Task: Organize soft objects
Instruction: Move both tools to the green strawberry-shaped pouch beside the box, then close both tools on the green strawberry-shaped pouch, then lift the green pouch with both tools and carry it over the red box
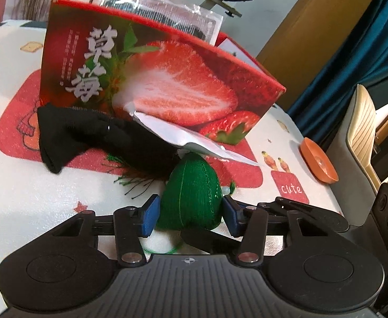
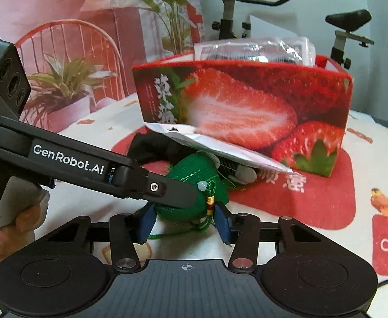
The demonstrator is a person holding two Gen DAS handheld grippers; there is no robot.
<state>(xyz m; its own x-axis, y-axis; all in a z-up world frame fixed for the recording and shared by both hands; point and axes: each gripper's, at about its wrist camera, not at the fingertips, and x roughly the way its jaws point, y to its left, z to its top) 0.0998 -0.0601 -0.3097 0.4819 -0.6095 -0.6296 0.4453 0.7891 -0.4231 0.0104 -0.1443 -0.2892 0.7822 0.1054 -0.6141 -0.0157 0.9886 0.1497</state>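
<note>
1. Green pouch (image 1: 191, 193) lay on tablecloth (image 1: 22, 198), dead ahead between both claws, long axis roughly upright.
2. Left gripper (image 1: 191, 213) half-open, pads bracketing pouch; contact unclear.
3. Right gripper (image 2: 184, 222) likewise straddled it, grip uncertain.
4. Black glove (image 1: 88, 135) and silver packet (image 1: 194, 140) overlapped pouch, strawberry box (image 1: 167, 79) close behind.

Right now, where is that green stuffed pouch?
In both wrist views the green pouch sits on the table between the grippers' blue pads, just in front of the strawberry box, beside a black cloth.
</note>
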